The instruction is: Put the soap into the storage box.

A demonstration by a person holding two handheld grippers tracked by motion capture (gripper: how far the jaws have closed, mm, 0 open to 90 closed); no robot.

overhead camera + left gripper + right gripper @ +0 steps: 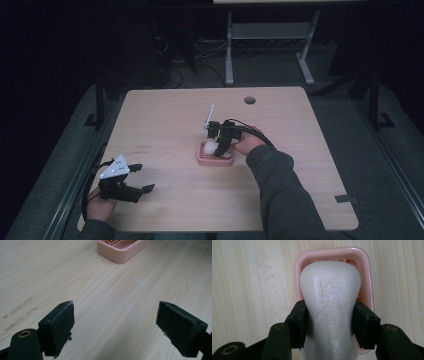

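Soap bar [329,312], one, clamped in right gripper [329,325] jaws over one pink dish [362,257], left gripper [116,327] jaws apart

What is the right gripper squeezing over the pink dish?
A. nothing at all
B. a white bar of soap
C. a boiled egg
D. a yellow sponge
B: in the right gripper view the right gripper has its two black jaws pressed on either side of a white bar of soap with raised lettering, held above the pink soap dish.
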